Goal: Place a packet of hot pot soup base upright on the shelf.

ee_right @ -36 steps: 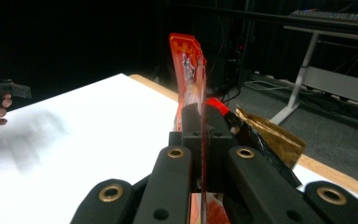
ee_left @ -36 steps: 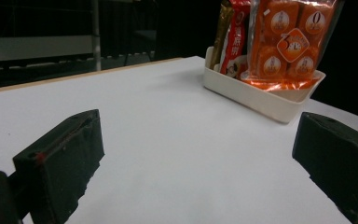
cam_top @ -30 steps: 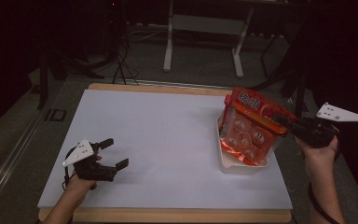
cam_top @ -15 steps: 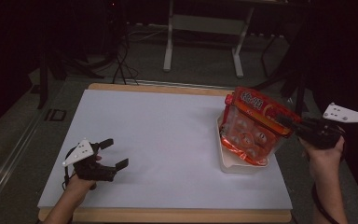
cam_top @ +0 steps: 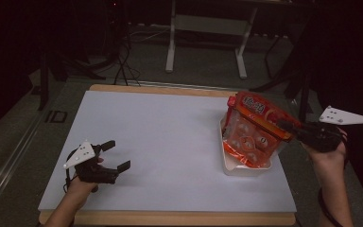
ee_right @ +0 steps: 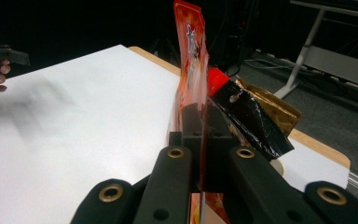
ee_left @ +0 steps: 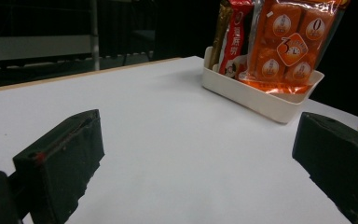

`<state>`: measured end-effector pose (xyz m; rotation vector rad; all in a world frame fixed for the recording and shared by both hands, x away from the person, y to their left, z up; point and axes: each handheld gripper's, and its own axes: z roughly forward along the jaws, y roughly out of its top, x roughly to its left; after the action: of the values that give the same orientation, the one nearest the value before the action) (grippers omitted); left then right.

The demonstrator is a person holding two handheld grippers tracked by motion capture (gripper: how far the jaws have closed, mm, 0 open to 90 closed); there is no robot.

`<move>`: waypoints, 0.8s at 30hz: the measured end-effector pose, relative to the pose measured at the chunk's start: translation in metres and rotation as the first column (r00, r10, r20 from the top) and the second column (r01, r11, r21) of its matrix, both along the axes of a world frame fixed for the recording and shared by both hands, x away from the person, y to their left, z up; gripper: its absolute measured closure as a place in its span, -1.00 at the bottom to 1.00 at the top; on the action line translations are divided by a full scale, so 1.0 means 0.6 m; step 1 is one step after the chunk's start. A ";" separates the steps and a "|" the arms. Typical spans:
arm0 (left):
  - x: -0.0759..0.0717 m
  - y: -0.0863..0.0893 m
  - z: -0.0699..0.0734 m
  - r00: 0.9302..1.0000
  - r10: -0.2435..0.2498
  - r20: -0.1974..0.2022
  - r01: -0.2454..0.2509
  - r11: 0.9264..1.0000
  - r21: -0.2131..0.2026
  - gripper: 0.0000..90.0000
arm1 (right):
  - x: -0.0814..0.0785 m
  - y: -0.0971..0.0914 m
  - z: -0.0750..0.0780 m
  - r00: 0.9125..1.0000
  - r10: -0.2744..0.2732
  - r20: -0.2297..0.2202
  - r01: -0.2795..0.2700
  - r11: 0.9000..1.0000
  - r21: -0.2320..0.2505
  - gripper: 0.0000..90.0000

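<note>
An orange snack bag (cam_top: 250, 135) of small wrapped pieces stands upright in a white tray (cam_top: 246, 169) at the table's right side. My right gripper (cam_top: 287, 127) is shut on the bag's right edge; in the right gripper view the jaws (ee_right: 200, 121) pinch the thin red seam of the bag (ee_right: 191, 56). My left gripper (cam_top: 118, 154) rests low at the near left of the white table, open with nothing between its jaws. In the left gripper view the open left gripper (ee_left: 198, 135) faces the bag (ee_left: 289, 42) and the tray (ee_left: 261, 95) across bare tabletop.
A red packet (ee_left: 235, 35) and a gold packet (ee_left: 221, 28) also stand in the tray. A black packet (ee_right: 247, 116) lies beside the held bag. The white table surface (cam_top: 170, 137) has a wooden rim. Metal stand legs (cam_top: 172, 47) are on the floor beyond.
</note>
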<state>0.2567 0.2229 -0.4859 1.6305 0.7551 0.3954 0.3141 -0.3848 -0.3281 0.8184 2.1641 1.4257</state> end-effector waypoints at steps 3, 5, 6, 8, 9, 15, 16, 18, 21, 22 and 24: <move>0.000 0.000 0.000 1.000 0.000 -0.001 0.000 1.000 0.002 -0.94 | -0.001 -0.010 -0.001 1.000 0.000 0.002 0.000 1.000 0.029 1.00; 0.001 0.001 0.000 1.000 0.001 0.000 -0.001 1.000 0.000 -0.94 | -0.002 -0.013 0.002 1.000 0.015 0.001 -0.015 0.999 0.052 1.00; 0.001 0.001 0.000 1.000 0.001 0.000 -0.001 1.000 0.000 -0.94 | -0.003 -0.013 0.005 1.000 0.021 0.005 -0.022 0.998 0.061 1.00; 0.001 0.001 0.000 1.000 0.001 0.001 -0.001 1.000 -0.003 -0.94 | -0.005 -0.012 0.015 0.999 0.027 0.020 -0.028 0.998 0.064 1.00; 0.001 0.001 0.000 1.000 0.001 0.000 -0.001 1.000 -0.002 -0.94 | -0.006 -0.012 0.021 0.999 0.036 0.024 -0.037 0.997 0.072 1.00; 0.001 0.000 -0.001 1.000 -0.002 -0.002 0.002 1.000 -0.001 -0.94 | -0.005 -0.004 0.032 0.999 0.044 0.016 -0.045 0.998 0.038 1.00; 0.001 0.001 -0.001 1.000 0.000 -0.002 0.000 1.000 0.001 -0.94 | -0.004 -0.002 0.031 0.999 0.045 0.009 -0.046 0.998 0.035 1.00; 0.001 0.001 -0.001 1.000 0.000 0.000 0.000 1.000 -0.002 -0.94 | -0.002 0.001 0.030 0.999 0.049 0.004 -0.049 0.998 0.026 1.00; 0.000 0.002 -0.001 1.000 0.001 -0.001 -0.001 1.000 -0.003 -0.94 | 0.001 0.006 0.031 0.998 0.057 -0.004 -0.057 0.998 0.015 1.00; 0.000 0.002 -0.001 1.000 -0.001 0.000 0.001 1.000 -0.005 -0.94 | 0.002 0.008 0.031 0.998 0.056 -0.004 -0.056 0.998 0.009 1.00; 0.000 0.002 -0.001 1.000 0.000 0.000 0.000 1.000 -0.002 -0.94 | 0.002 0.009 0.031 0.998 0.063 -0.010 -0.063 0.998 0.004 1.00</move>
<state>0.2569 0.2238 -0.4866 1.6291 0.7547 0.3947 0.3154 -0.3791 -0.3094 0.7666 2.2132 1.4598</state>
